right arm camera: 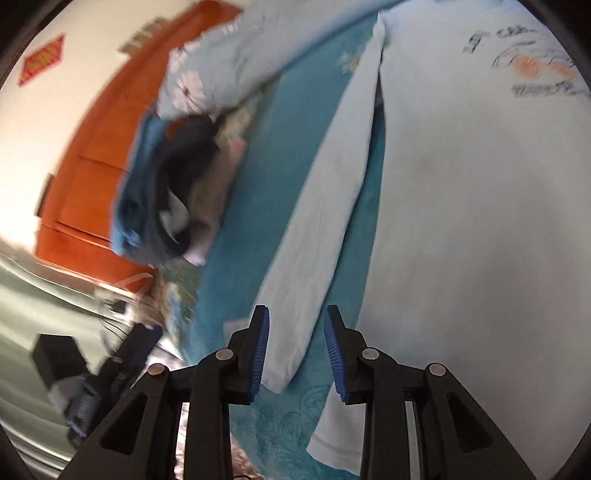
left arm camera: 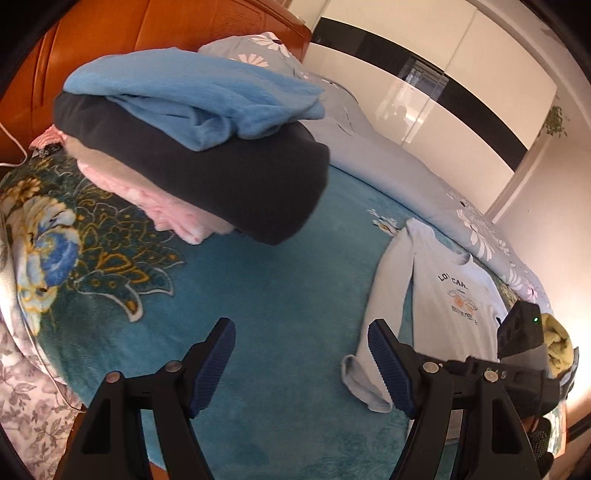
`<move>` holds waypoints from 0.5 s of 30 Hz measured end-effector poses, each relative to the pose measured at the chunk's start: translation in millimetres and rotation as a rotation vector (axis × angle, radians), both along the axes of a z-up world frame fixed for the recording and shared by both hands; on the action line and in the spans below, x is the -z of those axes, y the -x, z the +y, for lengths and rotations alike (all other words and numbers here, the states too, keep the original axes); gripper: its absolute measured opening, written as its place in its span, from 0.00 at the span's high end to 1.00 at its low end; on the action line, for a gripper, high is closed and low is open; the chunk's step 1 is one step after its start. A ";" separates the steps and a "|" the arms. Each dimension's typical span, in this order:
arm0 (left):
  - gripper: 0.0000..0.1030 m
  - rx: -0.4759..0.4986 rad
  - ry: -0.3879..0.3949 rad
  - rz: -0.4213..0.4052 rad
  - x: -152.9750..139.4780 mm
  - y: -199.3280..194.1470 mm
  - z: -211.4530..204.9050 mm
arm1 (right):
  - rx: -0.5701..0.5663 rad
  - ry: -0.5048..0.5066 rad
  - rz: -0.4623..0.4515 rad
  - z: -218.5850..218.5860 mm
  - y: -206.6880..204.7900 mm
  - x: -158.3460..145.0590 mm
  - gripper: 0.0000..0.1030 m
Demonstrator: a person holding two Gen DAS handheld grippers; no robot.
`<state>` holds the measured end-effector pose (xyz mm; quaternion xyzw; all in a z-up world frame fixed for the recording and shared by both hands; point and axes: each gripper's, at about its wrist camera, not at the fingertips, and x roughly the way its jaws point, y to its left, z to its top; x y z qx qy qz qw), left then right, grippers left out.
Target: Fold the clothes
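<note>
A pale blue long-sleeved shirt (left arm camera: 454,306) with a printed chest lies flat on the teal blanket (left arm camera: 280,288), one sleeve (left arm camera: 388,295) stretched out beside it. My left gripper (left arm camera: 299,325) hovers open over bare blanket, just left of that sleeve's cuff, with nothing between its pads. In the right wrist view the shirt (right arm camera: 480,221) fills the right side. Its sleeve (right arm camera: 317,236) runs down towards my right gripper (right arm camera: 295,317). The jaws stand partly apart above the cuff, and the pads do not press on the cloth.
A stack of folded clothes (left arm camera: 207,147) in blue, dark grey and pink sits on the bed near the orange wooden headboard (left arm camera: 155,26). A pale floral duvet (left arm camera: 406,166) is bunched along the far side. The stack (right arm camera: 173,192) shows blurred in the right wrist view.
</note>
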<state>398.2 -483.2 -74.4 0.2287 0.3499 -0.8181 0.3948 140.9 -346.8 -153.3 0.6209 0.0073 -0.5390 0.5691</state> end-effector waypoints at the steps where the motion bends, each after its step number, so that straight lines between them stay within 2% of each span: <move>1: 0.24 -0.006 -0.002 0.011 0.4 -5.8 -4.8 | 0.006 -0.024 -0.006 0.6 -3.4 4.9 0.69; 4: 0.24 0.025 -0.037 0.027 6.3 -14.1 -13.1 | 0.049 -0.037 -0.021 11.1 -4.9 9.0 0.69; 9: 0.24 0.058 -0.072 0.145 17.2 -14.3 -22.2 | 0.049 -0.060 -0.008 14.3 -25.9 12.6 0.69; 11: 0.24 0.064 -0.079 0.155 19.8 -12.9 -22.9 | 0.076 -0.045 -0.003 14.8 -32.8 15.1 0.69; 13: 0.24 0.065 -0.080 0.152 21.9 -14.2 -23.2 | 0.128 -0.026 -0.045 16.7 -32.0 19.1 0.69; 14: 0.24 0.058 -0.083 0.153 22.8 -16.1 -24.3 | 0.151 -0.020 -0.069 19.4 -30.5 20.9 0.71; 15: 0.24 0.051 -0.086 0.153 23.7 -18.1 -25.3 | 0.158 -0.017 -0.086 21.2 -29.3 21.7 0.87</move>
